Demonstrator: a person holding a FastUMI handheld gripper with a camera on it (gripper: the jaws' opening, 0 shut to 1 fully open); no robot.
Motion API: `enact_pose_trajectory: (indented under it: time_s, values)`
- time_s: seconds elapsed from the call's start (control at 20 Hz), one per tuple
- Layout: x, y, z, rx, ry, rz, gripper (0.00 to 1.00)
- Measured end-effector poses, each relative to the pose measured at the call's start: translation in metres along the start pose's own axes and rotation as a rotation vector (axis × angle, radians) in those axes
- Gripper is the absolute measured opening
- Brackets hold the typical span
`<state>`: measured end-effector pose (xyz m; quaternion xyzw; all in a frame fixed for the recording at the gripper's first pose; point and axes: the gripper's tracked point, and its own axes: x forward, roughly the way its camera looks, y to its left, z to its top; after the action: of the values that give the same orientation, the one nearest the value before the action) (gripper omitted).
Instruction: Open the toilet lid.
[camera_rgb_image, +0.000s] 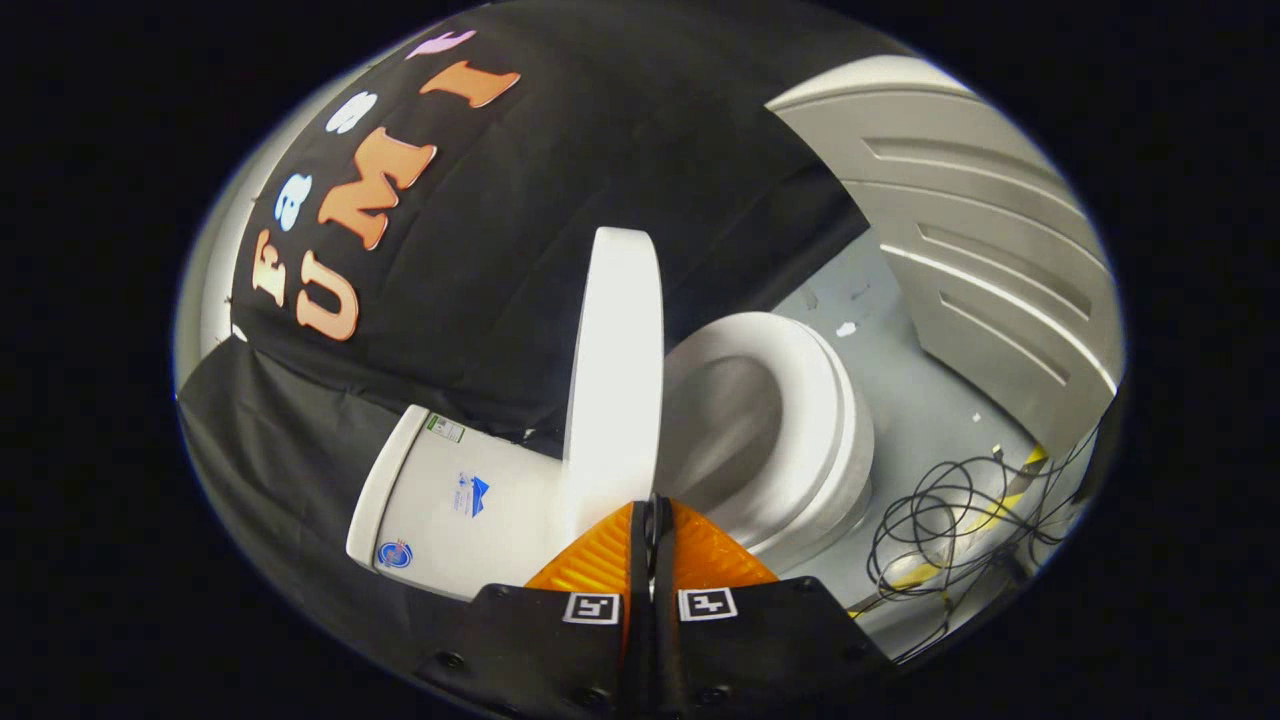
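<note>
Toilet lid (615, 370), seen from the gripper view, stands raised edge-on, lifted clear of the seat (800, 400) and leaning toward the tank (450, 495), so the bowl lies open beside it. The gripper (655, 520) sits at the lid's near edge with its fingers drawn together; whether they pinch the lid's rim cannot be told. Holding there likely steadies the lid near upright. Beyond lie a pale grey floor (900, 400), a tangle of black cable (960, 520), black cloth walling and a ribbed grey panel (980, 250).
</note>
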<state>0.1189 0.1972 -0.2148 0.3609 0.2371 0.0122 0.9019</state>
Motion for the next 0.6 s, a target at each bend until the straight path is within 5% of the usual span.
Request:
enact_pose_trajectory:
  time_s: [0.6]
  values:
    - [-0.012,0.066,0.003,-0.325,-0.026,-0.228,0.08]
